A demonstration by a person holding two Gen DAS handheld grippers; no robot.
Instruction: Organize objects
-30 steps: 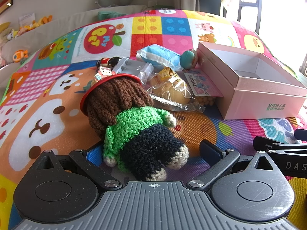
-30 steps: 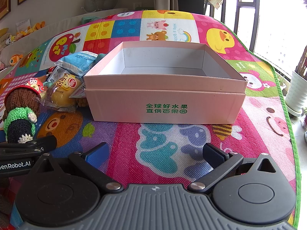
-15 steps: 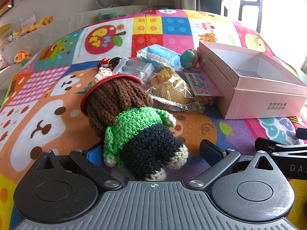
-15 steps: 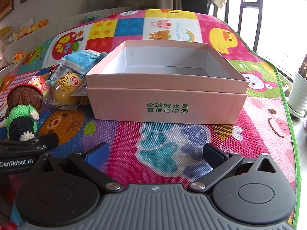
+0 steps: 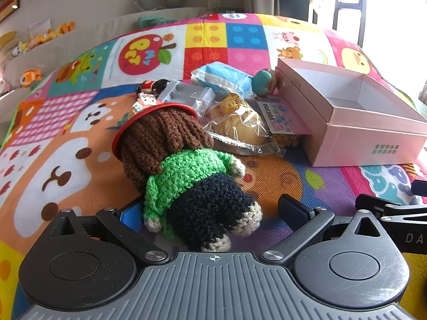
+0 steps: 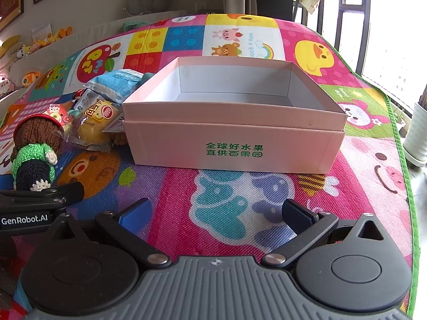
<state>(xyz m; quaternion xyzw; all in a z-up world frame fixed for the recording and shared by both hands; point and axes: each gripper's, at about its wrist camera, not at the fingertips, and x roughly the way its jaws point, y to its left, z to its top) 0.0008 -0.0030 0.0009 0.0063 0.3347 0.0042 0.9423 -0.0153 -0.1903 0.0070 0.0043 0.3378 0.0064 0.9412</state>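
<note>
- The left claw [image 5: 210, 210] stands wide apart, its two fingers either side of the crocheted doll [image 5: 184, 170]; the blue pad at 9 o'clock sits just beside the doll's green arm, while the dark pad at 3 o'clock is clear of the legs.
- The right claw [image 6: 216, 213] is also spread wide with nothing between its fingers, hovering over the play mat [image 6: 240, 200] just short of the box.
- The doll lies face down on the mat, feet toward the left camera, brown hair and red hat brim toward 12 o'clock; in the right wrist view it shows at 9 o'clock [image 6: 34, 154].
- The pink box [image 6: 234, 122] sits open and empty on the mat, straight ahead at 12 o'clock of the right claw, green print on its near wall. From the left wrist view it lies at 2 o'clock [image 5: 352, 122].
- Between doll and box lies a small heap: a wrapped bun [image 5: 240, 125], a blue packet [image 5: 226, 77] behind it, a clear plastic pack [image 5: 186, 96], a teal round toy [image 5: 263, 82] touching the box corner, and a pink card [image 5: 283, 117] leaning by the box wall.
- A small cartoon charm [image 5: 145, 102] pokes out at the hat brim's far side.
- Part of the right tool [image 5: 392, 213] enters the left view at 3 o'clock.
</note>
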